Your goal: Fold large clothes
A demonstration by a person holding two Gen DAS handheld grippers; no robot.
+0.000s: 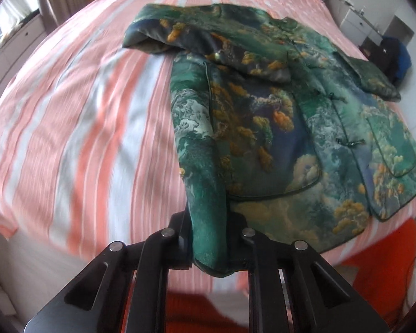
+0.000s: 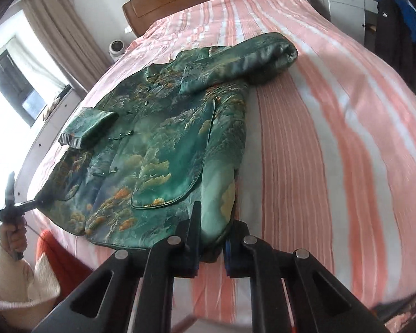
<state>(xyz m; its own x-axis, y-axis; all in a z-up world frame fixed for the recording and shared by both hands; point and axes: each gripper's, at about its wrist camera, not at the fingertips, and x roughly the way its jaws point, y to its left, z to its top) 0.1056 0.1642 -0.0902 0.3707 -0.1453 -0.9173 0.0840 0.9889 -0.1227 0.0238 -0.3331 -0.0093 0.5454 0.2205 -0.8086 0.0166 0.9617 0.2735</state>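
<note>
Green landscape-printed satin padded jacket [image 1: 277, 116] lying front-up, knot buttons fastened, on the pink-and-white striped bed sheet [image 1: 77, 127], both sleeves crossed over the chest, hem toward the bed's foot. Left gripper [image 1: 208, 238] clamped tight on one hem corner of the jacket; right gripper [image 2: 212, 238] pinched on the opposite hem corner, fabric bunched between the fingers. Probably the hem-to-collar fold in hand, though blur hides any lift. Best done by raising both corners level, keeping the hem taut between them, carrying it toward the collar without dragging the sleeves off the chest, and laying down square.
</note>
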